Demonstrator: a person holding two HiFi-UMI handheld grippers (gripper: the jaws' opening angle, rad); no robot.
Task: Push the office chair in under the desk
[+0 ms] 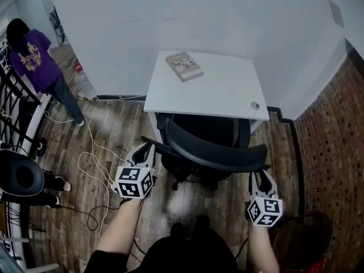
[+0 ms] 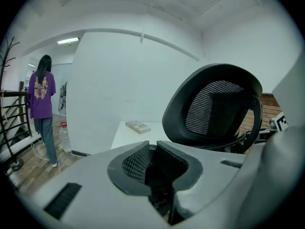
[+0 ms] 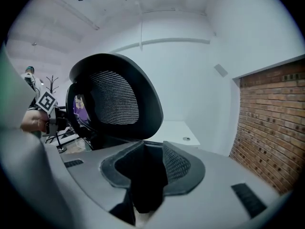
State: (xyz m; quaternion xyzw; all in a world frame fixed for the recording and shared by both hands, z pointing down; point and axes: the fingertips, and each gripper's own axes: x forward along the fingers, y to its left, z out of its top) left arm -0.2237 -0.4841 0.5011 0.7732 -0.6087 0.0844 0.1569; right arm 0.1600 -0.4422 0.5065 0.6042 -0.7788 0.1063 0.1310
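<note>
A black mesh-backed office chair [image 1: 216, 152] stands with its seat partly under the white desk [image 1: 227, 90]; its backrest faces me. My left gripper [image 1: 149, 148] is at the chair's left armrest, and in the left gripper view [image 2: 152, 149] the jaws stand narrow with that dark bar pinched between the pads. At the chair's right armrest is my right gripper [image 1: 260, 176]. Its own view [image 3: 151, 151] shows a dark bar filling the gap between the pads. The backrest [image 2: 214, 109] [image 3: 114, 104] rises beyond both grippers.
A book [image 1: 183, 66] and a round grommet [image 1: 255, 106] are on the desk. A white wall [image 1: 199, 21] stands behind it and a brick wall [image 1: 330, 141] to the right. Cables [image 1: 96, 169] trail on the wood floor at left, near a black railing [image 1: 17, 107] and a person in purple [image 1: 34, 61].
</note>
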